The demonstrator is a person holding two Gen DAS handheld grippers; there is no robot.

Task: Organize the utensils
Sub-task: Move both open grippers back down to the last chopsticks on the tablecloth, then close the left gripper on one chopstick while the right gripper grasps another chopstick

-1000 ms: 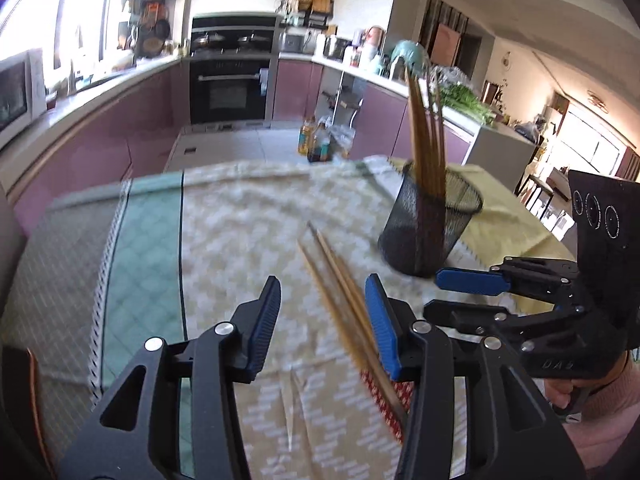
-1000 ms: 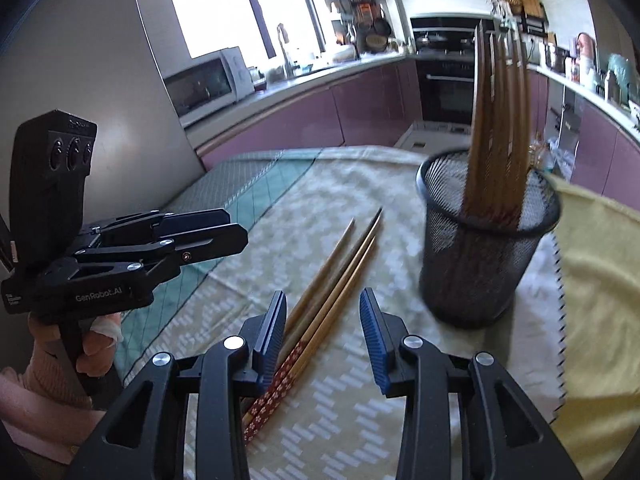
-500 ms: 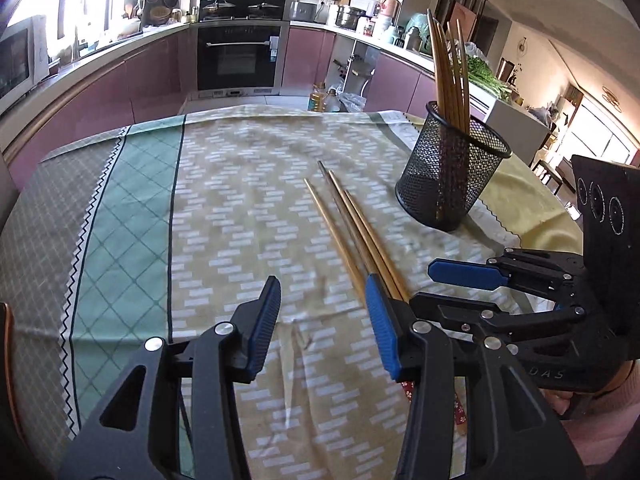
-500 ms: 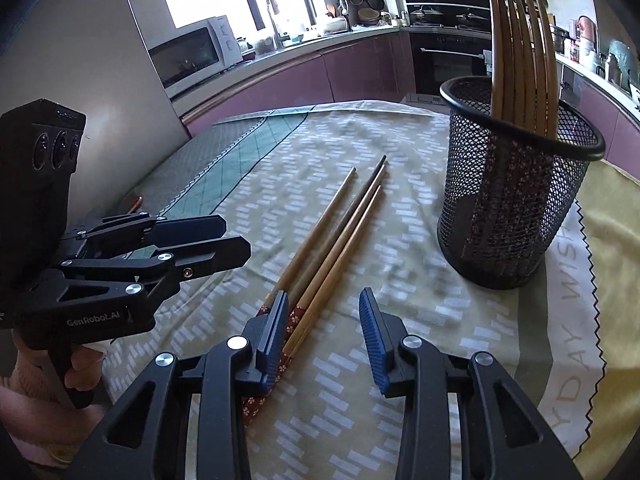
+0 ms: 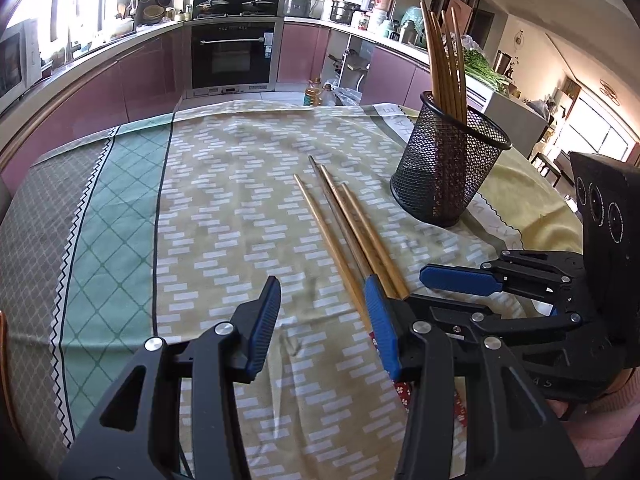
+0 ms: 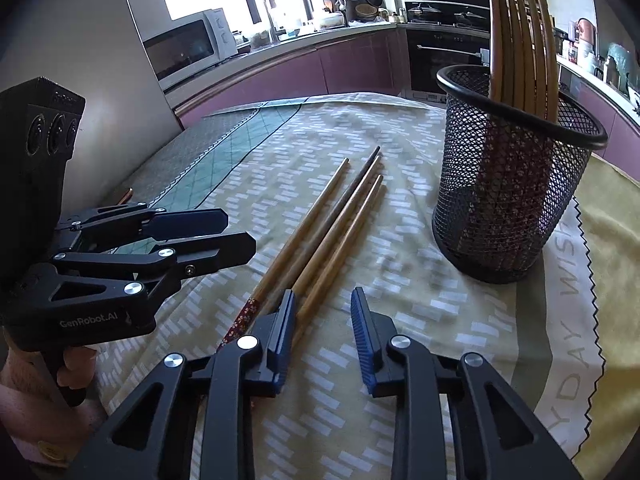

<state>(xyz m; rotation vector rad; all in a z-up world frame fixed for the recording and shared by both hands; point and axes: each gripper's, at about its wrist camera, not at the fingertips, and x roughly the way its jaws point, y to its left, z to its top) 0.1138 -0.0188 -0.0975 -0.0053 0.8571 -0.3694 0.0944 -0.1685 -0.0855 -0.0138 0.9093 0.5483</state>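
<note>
Both black blue-padded grippers hover empty: left (image 5: 322,320) half-open, right (image 6: 322,334) closing over loose wooden chopsticks (image 6: 324,236) lying beside the black mesh holder (image 6: 508,184). Light, stiff, slippery; pinch near patterned ends.

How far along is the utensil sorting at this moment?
Done: several chopsticks stand in the mesh holder. In hand: nothing yet; the right gripper is closing low beside the loose chopsticks on the tablecloth, the left gripper open. Left: four loose chopsticks to move into the holder.
</note>
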